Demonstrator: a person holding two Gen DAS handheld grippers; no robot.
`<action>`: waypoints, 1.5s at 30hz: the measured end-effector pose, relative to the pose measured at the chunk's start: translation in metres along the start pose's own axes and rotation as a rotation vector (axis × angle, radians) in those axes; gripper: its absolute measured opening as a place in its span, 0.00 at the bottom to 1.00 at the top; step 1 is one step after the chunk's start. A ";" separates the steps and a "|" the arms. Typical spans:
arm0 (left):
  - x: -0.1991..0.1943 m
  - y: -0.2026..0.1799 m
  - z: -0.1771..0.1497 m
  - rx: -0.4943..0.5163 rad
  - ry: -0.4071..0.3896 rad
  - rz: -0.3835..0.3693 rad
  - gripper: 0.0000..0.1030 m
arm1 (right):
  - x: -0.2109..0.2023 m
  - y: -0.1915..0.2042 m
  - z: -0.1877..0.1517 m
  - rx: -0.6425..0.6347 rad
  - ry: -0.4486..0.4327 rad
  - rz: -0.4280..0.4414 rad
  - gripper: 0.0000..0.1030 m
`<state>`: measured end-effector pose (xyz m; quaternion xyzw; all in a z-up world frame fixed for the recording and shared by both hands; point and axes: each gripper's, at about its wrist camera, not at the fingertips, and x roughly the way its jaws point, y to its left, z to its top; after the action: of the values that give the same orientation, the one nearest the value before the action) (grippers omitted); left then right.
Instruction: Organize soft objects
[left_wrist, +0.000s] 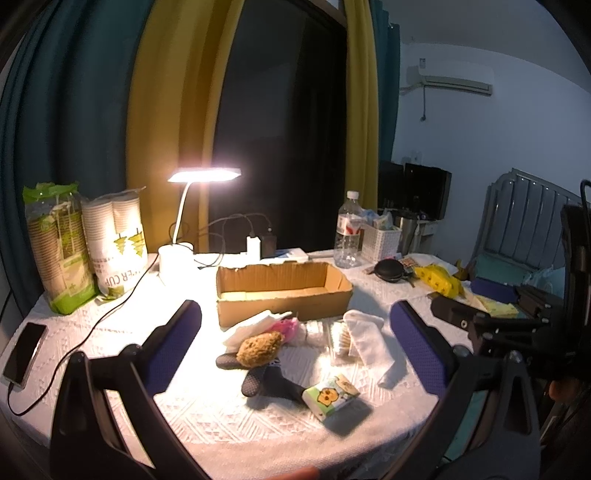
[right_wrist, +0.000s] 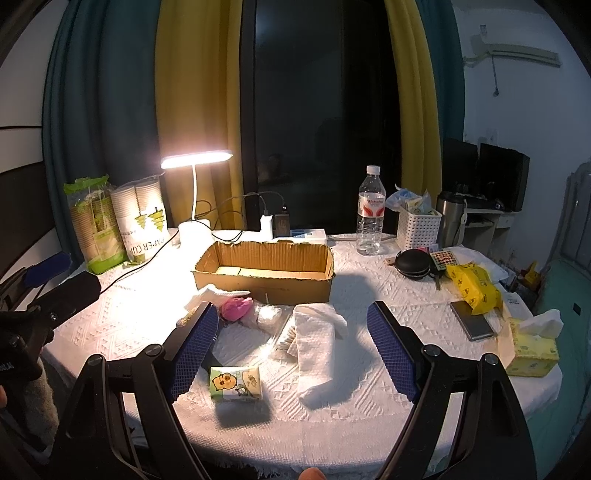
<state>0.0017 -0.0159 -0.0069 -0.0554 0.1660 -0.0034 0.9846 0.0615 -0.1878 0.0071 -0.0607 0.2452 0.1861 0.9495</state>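
Left hand-held gripper (left_wrist: 295, 350): jaws spread wide, nothing between the blue pads, hovering over the soft pile. Right hand-held gripper (right_wrist: 290, 350): also wide open and empty, above the white towel (right_wrist: 319, 343).

Hidden / unclear:
- Right view: left pad covers the brown plush toy (left_wrist: 258, 349) and most of the dark sock (left_wrist: 269, 380); both show only in the left view.
- Clear bag of cotton swabs (left_wrist: 341, 339) sits half under the towel; contents washed out by glare.
- Pink item (right_wrist: 236, 308) and crumpled white tissue (right_wrist: 207, 295) are overexposed; shape unclear.
- Lower frame edges are blocked by gripper frames; a fingertip shows at the bottom edge in both.

Soft items lie in a loose cluster just in front of the open cardboard box (right_wrist: 264, 271), none inside it. Tissue pack (right_wrist: 235, 382) with cartoon print lies nearest the worktop edge, apart from the towel.

Worktop (right_wrist: 369, 387): white textured cloth, lit by a desk lamp (right_wrist: 195, 158) at back left. Paper cup sleeves (right_wrist: 144, 221) left, water bottle (right_wrist: 370, 212) and white basket (right_wrist: 417, 225) behind, yellow pouch (right_wrist: 474, 291), phone (right_wrist: 472, 319) and tissue box (right_wrist: 533, 347) right. Behind: dark window, yellow and teal curtains, wall air conditioner (left_wrist: 454, 79).
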 end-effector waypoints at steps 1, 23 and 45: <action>0.006 -0.001 0.001 0.003 0.010 0.000 1.00 | 0.001 -0.001 -0.001 0.000 0.002 0.002 0.83; 0.169 -0.035 -0.083 0.117 0.469 -0.106 0.99 | 0.139 -0.073 -0.053 0.135 0.302 0.054 0.83; 0.186 -0.063 -0.095 0.253 0.529 -0.238 0.20 | 0.159 -0.068 -0.037 0.096 0.265 0.155 0.07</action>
<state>0.1474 -0.0931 -0.1505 0.0515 0.4068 -0.1534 0.8991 0.1999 -0.2066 -0.1011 -0.0202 0.3807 0.2372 0.8935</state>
